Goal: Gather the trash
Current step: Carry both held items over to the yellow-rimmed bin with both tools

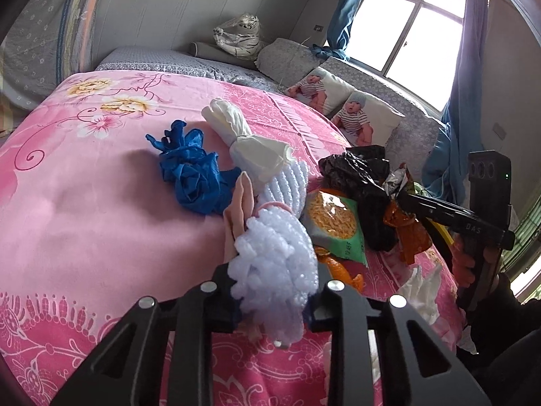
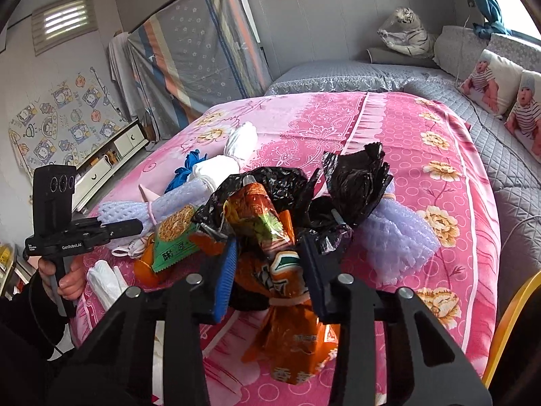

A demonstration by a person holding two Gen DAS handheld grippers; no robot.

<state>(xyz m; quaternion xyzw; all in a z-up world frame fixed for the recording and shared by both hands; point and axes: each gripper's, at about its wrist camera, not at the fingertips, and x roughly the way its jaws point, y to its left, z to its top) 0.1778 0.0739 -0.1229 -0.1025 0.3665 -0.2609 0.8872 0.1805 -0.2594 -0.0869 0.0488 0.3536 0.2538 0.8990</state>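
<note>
A heap of trash lies on the pink flowered blanket [image 1: 84, 203]. My left gripper [image 1: 274, 304] is shut on a white foam net sleeve [image 1: 274, 257] tied with a pink band. Beyond it lie a crumpled blue glove [image 1: 192, 176], a white tied bundle [image 1: 250, 142], a green noodle packet [image 1: 334, 223] and a black plastic bag [image 1: 358, 176]. My right gripper [image 2: 270, 277] is shut on an orange snack wrapper [image 2: 290, 335] under the black plastic bag [image 2: 355, 182]. A second foam net [image 2: 395, 240] lies to the right. Each gripper shows in the other's view, held by a hand [image 2: 71, 280].
White tissue [image 1: 422, 287] lies near the blanket's edge. Baby-print pillows [image 1: 355, 111] and a plush tiger [image 1: 240, 35] sit on the grey bed behind, below a window [image 1: 416, 23]. A yellow rim [image 2: 507, 321] curves at the right. A mattress [image 2: 199, 44] leans on the wall.
</note>
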